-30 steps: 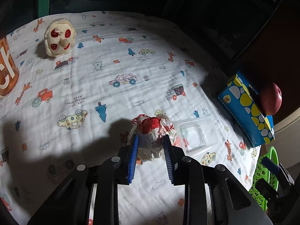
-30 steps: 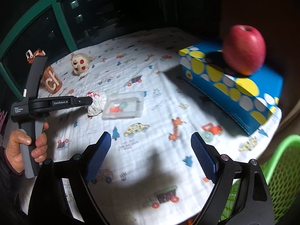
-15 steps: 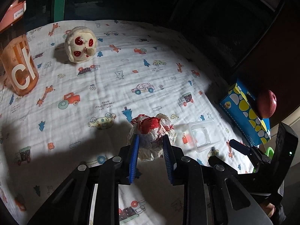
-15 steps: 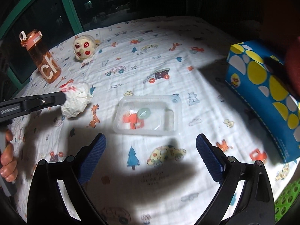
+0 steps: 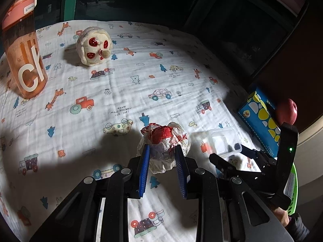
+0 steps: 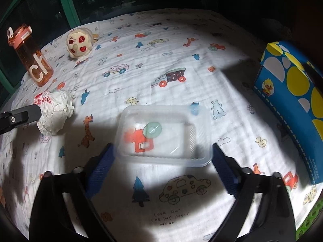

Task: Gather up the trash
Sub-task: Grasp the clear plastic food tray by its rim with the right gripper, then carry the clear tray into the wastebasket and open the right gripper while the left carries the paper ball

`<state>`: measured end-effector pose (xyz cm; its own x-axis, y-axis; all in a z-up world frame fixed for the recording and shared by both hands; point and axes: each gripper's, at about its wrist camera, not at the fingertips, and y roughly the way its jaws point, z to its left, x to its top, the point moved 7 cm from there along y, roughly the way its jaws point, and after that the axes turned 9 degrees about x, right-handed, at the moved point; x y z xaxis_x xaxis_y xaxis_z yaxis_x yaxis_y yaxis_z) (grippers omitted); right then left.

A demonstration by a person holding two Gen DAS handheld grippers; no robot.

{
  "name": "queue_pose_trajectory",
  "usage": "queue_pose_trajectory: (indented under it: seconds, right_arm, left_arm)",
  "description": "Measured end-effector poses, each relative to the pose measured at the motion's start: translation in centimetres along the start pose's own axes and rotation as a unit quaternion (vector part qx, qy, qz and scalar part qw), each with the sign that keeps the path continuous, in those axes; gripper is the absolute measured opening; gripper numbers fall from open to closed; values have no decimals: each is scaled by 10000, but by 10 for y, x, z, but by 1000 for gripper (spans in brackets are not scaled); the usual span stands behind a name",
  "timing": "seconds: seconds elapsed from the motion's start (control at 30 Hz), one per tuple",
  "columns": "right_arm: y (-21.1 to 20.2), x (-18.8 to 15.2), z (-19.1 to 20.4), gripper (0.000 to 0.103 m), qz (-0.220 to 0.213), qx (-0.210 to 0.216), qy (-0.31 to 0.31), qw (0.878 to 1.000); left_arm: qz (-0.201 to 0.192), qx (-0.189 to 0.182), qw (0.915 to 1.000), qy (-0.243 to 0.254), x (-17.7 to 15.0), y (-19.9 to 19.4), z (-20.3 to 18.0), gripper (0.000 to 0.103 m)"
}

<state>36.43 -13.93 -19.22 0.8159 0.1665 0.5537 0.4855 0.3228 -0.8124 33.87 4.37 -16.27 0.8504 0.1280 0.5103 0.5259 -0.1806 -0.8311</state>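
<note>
A crumpled white and red paper wrapper (image 5: 163,145) is held between the blue pads of my left gripper (image 5: 162,151), which is shut on it just above the printed cloth. It also shows in the right wrist view (image 6: 54,113). A clear plastic tray (image 6: 161,133) lies on the cloth. My right gripper (image 6: 161,157) is wide open, with one blue finger at each end of the tray's near edge. The tray shows in the left wrist view (image 5: 224,141) with the right gripper (image 5: 236,157) beside it.
An orange water bottle (image 5: 22,48) stands at the far left. A plush toy (image 5: 93,45) lies at the back. A blue dotted box (image 6: 292,100) with a red apple (image 5: 286,111) on it sits at the right. A green basket (image 6: 310,221) is at the lower right edge.
My right gripper has moved forward and down until its open fingers flank the clear tray. My left gripper has lifted and drawn back with the wrapper held in it.
</note>
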Motion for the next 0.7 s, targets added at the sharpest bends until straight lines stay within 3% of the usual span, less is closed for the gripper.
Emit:
queue_pose_trajectory:
  seconds: [0.3,0.7]
  right_arm:
    - [-30,-13,2,87,-176,58,-21,9998]
    - [-102,-52,-9,87,-424,-139,80,9990]
  left_arm:
    - [-56,-65,9999,80,-6,-13,-13,25]
    - [-138,-361,9983,443,-30,-43,-68,25]
